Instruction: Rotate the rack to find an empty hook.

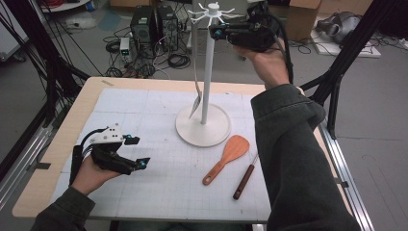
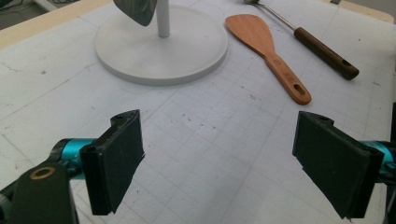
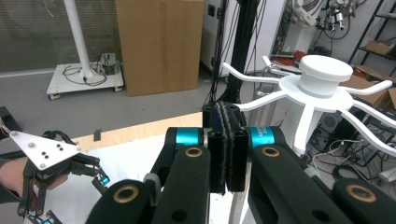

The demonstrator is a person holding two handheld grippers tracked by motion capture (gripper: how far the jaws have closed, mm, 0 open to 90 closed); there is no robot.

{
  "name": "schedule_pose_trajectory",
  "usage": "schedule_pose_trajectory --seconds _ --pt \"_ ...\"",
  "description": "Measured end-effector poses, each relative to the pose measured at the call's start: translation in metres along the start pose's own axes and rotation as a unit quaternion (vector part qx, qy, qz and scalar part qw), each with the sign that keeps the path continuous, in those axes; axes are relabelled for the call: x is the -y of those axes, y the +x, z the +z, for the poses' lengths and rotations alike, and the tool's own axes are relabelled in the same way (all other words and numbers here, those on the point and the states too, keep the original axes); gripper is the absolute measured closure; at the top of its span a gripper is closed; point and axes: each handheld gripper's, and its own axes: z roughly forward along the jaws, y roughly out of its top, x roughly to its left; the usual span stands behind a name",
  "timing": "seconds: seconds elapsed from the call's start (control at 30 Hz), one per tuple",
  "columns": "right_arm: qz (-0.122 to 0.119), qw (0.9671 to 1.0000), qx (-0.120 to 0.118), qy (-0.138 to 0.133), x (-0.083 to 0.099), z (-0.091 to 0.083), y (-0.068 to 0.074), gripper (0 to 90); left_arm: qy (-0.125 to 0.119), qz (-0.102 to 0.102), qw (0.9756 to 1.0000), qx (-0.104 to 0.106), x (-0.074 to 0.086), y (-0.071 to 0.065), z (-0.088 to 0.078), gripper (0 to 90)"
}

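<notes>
A white rack (image 1: 207,72) with a round base and hooked arms stands mid-table, a metal utensil (image 1: 196,98) hanging from it. The right gripper (image 1: 219,32), jaws together, is raised beside its top. The left gripper (image 1: 137,152), jaws apart, rests low. A wooden spatula (image 1: 227,158) lies nearby.

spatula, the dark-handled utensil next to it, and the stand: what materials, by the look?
Spatula: wood, likely bamboo; warm orange-brown, matte, with visible grain and a hang hole in the handle.
Dark-handled utensil: dark brown handle, probably wood, on a thin shiny metal shaft; its head is cut off.
Stand: smooth, uniform matte white; painted metal or plastic, can't tell which.
</notes>
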Motion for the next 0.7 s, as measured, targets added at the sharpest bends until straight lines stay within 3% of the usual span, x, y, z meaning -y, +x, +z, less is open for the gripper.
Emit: schedule_pose_trajectory --seconds 0.23,0.4,0.7 --pt "0.005 0.9998 -0.016 -0.008 0.002 -0.007 0.001 89.5 -0.003 0.0 1.0 -0.001 0.0 0.001 -0.001 16.7" --pt "0.011 0.9996 -0.023 -0.008 0.009 -0.012 0.002 83.7 -0.002 0.001 1.0 0.0 0.0 0.001 0.0 16.7" --pt "0.028 0.9995 -0.014 -0.006 0.027 -0.018 0.001 66.7 -0.003 -0.002 1.0 -0.004 0.001 0.001 0.0 16.2"
